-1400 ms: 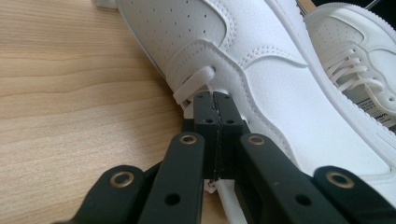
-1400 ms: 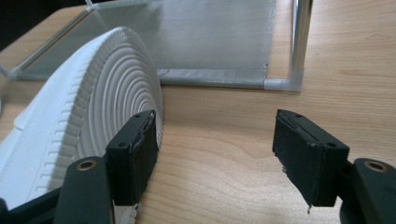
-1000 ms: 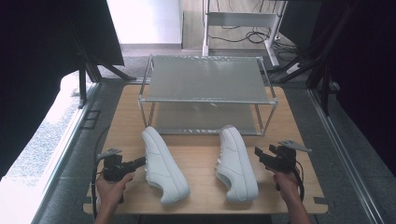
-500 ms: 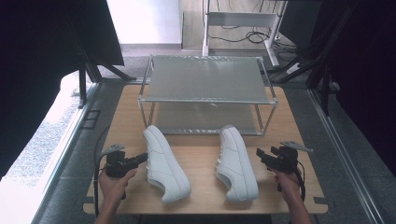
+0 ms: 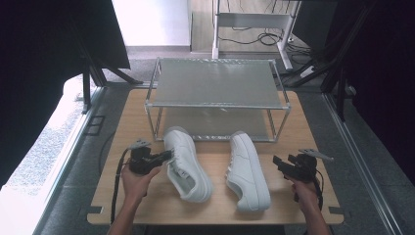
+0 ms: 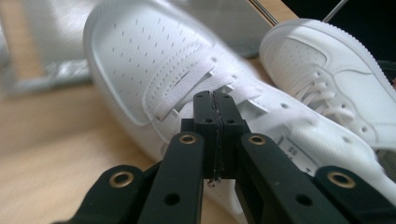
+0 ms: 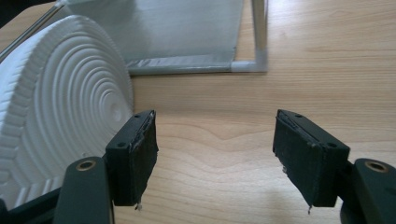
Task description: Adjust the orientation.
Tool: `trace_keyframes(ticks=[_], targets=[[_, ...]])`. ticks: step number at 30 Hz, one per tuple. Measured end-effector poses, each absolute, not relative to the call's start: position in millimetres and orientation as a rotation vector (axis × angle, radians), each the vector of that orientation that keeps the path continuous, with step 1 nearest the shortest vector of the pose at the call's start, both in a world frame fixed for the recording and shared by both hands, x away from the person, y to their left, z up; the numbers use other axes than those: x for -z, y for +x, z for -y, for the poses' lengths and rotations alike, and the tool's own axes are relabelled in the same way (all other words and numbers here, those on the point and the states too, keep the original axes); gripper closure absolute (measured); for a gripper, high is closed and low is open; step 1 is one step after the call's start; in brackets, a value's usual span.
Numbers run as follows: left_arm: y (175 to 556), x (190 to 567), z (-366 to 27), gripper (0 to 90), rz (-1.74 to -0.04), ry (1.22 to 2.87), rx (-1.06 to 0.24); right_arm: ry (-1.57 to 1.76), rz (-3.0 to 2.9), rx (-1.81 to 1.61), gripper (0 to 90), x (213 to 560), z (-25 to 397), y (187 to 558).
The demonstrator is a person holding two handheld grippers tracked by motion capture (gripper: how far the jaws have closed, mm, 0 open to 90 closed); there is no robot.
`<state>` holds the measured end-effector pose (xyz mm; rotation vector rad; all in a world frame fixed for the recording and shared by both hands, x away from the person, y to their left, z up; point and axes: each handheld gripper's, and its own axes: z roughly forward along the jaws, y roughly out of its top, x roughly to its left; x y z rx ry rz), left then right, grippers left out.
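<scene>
On pale wood, left gripper (image 6: pixel 215 100) clenched against perforated white sneaker (image 6: pixel 187 79); right gripper (image 7: pixel 215 140) released beside ridged sole (image 7: pixel 60 121).

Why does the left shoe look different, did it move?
Yes. The left shoe has slid toward the rack: its toe now sits by the rack's front leg, closer than a second ago. The left gripper, shut, is against its side.

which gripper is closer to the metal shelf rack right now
Left. The left gripper sits at the left shoe, just short of the rack; the right gripper hangs farther back, beside the right shoe.
</scene>
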<state>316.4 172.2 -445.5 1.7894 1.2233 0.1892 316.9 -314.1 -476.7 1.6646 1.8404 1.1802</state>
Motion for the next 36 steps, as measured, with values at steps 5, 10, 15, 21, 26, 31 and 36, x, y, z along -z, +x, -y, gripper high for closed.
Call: trace_keyframes(ticks=[5, 10, 15, 21, 26, 31, 36], targets=[[338, 438, -134, 89.6, -1.177, 1.923, -0.19, 1.679, -1.824, -1.176, 31.0, 477, 317, 317], [342, 438, -118, 89.9, -1.145, 1.931, -0.182, 1.675, -1.824, -1.176, 30.9, 477, 319, 317], [333, 430, -123, 90.0, -1.115, 1.88, -0.145, 1.681, -1.806, -1.189, 31.0, 476, 321, 315], [321, 423, -117, 90.0, -1.058, 1.864, -0.115, 1.627, -1.809, -1.211, 31.0, 471, 317, 313], [314, 424, -105, 90.0, -1.047, 1.873, -0.081, 1.621, -1.814, -1.203, 31.0, 471, 316, 313], [306, 433, -95, 90.0, -1.035, 1.89, -0.062, 1.622, -1.81, -1.205, 31.1, 471, 316, 313], [298, 442, -83, 90.0, -1.022, 1.956, -0.043, 1.618, -1.825, -1.195, 31.1, 471, 315, 313]])
